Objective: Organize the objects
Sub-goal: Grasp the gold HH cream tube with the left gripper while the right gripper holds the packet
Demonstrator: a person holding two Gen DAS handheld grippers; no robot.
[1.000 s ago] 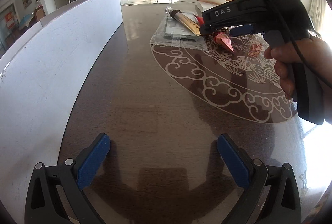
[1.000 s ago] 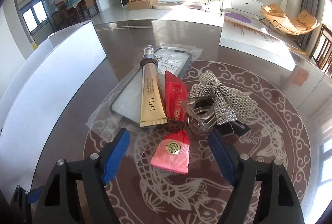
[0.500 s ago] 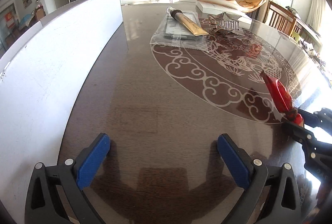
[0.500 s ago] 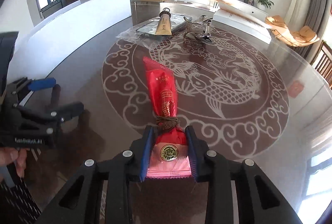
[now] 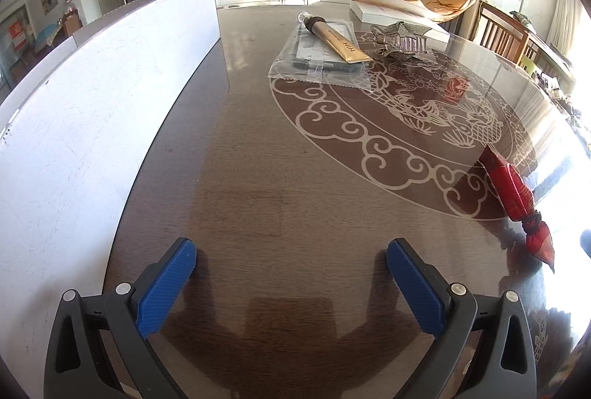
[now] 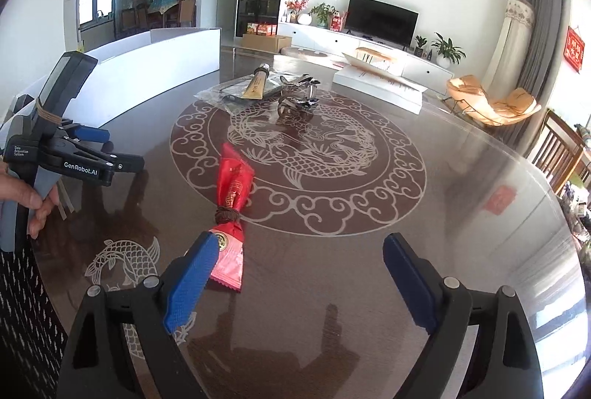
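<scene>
A red candy-style packet (image 6: 233, 196) tied with brown cord lies on the glass table near its front edge; it also shows at the right of the left wrist view (image 5: 513, 194). My right gripper (image 6: 301, 273) is open, its left finger beside the packet's pink end. My left gripper (image 5: 291, 282) is open and empty over bare table; it shows at the left of the right wrist view (image 6: 107, 155). A gold tube (image 5: 338, 42) lies on a clear bag holding a dark case (image 5: 314, 57). A sparkly bow hair clip (image 5: 400, 42) lies beside them.
A long white board (image 5: 92, 111) stands along the table's left side. A white flat box (image 6: 380, 87) lies at the far side. Chairs (image 6: 561, 155) stand to the right. The table (image 5: 277, 177) has a round carp pattern.
My right gripper carried the red packet from the pile to the near edge, set it down and opened. The left gripper has stayed still.
</scene>
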